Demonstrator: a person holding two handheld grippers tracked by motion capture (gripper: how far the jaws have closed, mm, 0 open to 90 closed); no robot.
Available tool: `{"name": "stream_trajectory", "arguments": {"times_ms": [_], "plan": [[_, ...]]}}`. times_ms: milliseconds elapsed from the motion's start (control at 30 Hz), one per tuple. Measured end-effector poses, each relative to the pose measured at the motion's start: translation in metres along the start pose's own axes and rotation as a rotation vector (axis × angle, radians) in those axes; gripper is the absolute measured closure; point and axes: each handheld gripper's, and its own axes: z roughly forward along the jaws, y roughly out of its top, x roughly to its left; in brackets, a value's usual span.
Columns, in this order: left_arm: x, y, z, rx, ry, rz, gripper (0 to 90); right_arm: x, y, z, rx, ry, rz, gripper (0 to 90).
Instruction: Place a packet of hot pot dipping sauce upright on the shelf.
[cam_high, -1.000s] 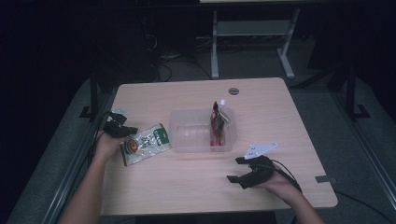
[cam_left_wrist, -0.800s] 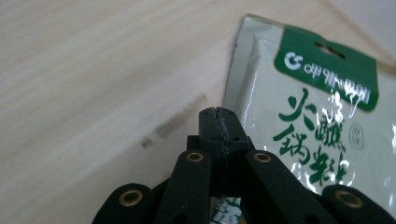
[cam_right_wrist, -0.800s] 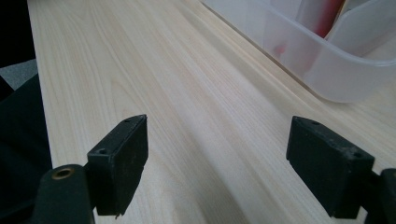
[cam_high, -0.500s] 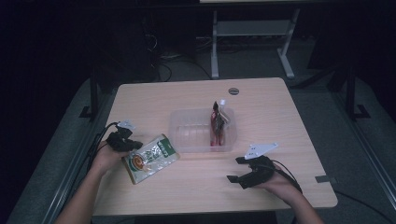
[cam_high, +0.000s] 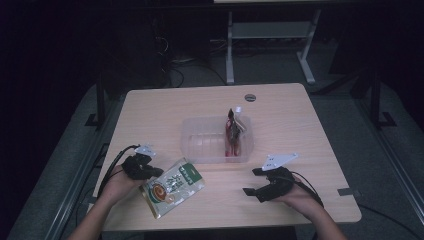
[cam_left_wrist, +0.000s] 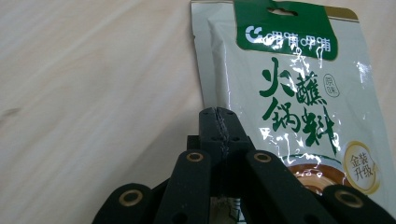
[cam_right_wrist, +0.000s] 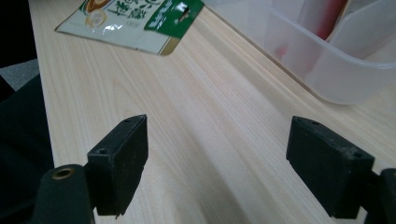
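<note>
The left gripper (cam_high: 150, 172) has its jaws pressed together on the edge of a sauce packet (cam_high: 171, 187). In the left gripper view we see the two black pads (cam_left_wrist: 218, 126) meeting along a thin seam, with the silver border of the sauce packet (cam_left_wrist: 299, 98) caught between them. The packet carries a green header band with a hang hole, dark green characters on a pale ground, and a round gold seal at its lower right. In the high view it sits at the near left part of the table (cam_high: 200, 100), tilted, its green header pointing toward the container (cam_high: 207, 145); we cannot tell whether it lies on the wood or hangs just above it.

The right gripper (cam_high: 257, 182) rests at the near right part of the table with its jaws spread wide and nothing between them. In the right gripper view we see the two pads (cam_right_wrist: 123, 158) standing well apart over bare wood grain, the sauce packet (cam_right_wrist: 135, 21) farther off at upper left and the container (cam_right_wrist: 322, 65) at upper right.

The clear plastic container stands near the middle of the table, between the two grippers and farther from the person. Inside it, against its right end, red and dark packets (cam_high: 233, 132) stand upright. A small round grommet (cam_high: 250, 97) is set in the table toward its far edge.
</note>
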Motion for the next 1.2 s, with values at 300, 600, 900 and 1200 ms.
{"name": "stream_trajectory", "arguments": {"times_ms": [300, 600, 900, 1200], "plan": [[-0.021, 0.015, 0.016, -0.002, -0.043, 0.071, 89.8, 0.0, 0.0, 0.0, 0.002, 0.001, 0.003, 20.4], [-0.035, 0.034, 0.029, 0.003, -0.07, 0.157, 89.7, 0.0, 0.0, 0.001, 0.005, 0.001, 0.002, 20.4], [-0.032, 0.022, -0.001, -0.087, -0.112, 0.118, 71.0, -0.001, -0.001, 0.0, 0.005, 0.0, 0.008, 20.4], [-0.051, -0.01, -0.016, -0.069, -0.068, 0.119, 44.6, -0.001, -0.002, 0.001, 0.013, -0.002, 0.007, 20.4]]}}
